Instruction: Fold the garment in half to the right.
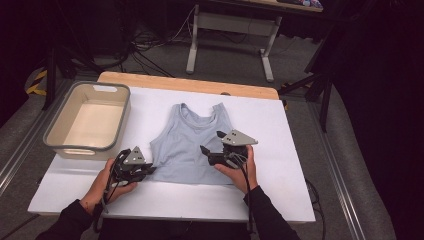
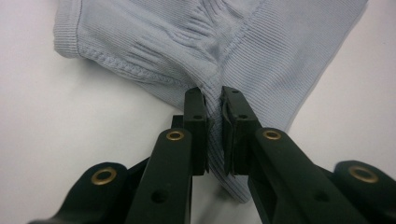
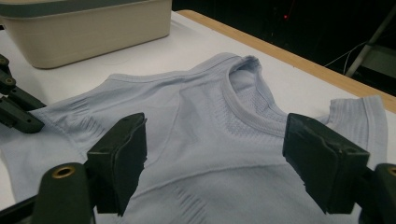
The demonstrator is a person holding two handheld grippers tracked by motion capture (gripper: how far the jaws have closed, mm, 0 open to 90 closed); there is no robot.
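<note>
- Top is lying flat on the desk, straps pointing away.
- Left gripper fingers are pinching its bottom left corner.
- Right gripper fingers are spread, hovering over its right side.

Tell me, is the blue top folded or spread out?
Spread out: the blue top lies flat on the table, both straps and hem showing.

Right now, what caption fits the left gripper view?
Left hand-held gripper pinching a fold of the pale blue top on the white table.
</note>
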